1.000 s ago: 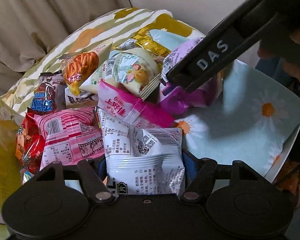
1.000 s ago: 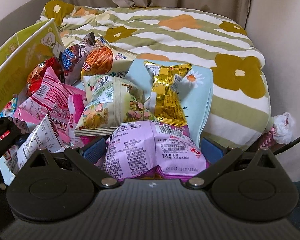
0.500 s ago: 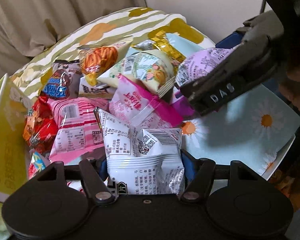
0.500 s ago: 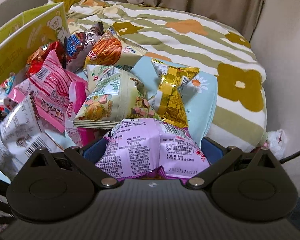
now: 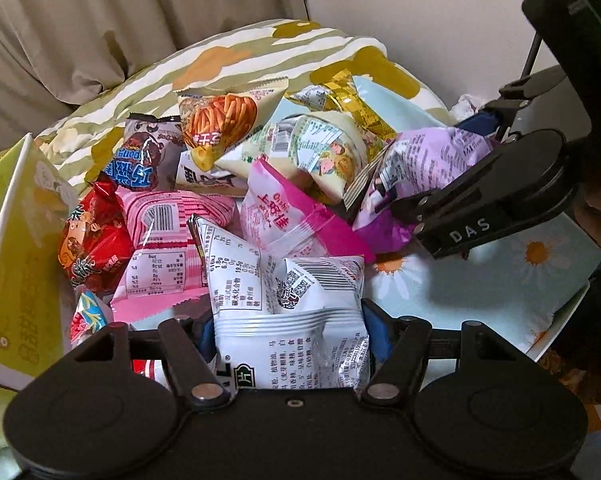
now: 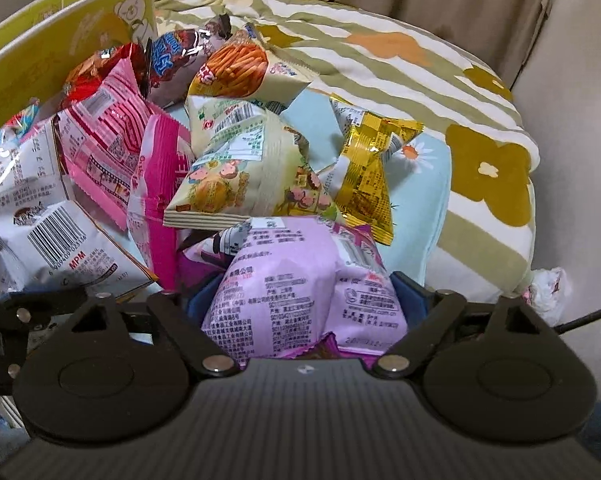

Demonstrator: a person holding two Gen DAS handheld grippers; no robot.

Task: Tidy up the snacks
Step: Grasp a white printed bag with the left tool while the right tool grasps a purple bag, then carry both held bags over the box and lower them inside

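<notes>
"DAS" on right gripper [image 5: 452, 168]; "MPM" on white packet [image 6: 48, 224].

Left gripper [image 5: 288, 320] is angled steeply down, jaws clamped on a white snack packet [image 5: 296, 320]. Right gripper [image 6: 306, 300] is likewise pitched down; its jaws have just been closing, with a purple snack packet [image 6: 300, 292] gripped between blue pads [image 6: 410, 294].
</notes>
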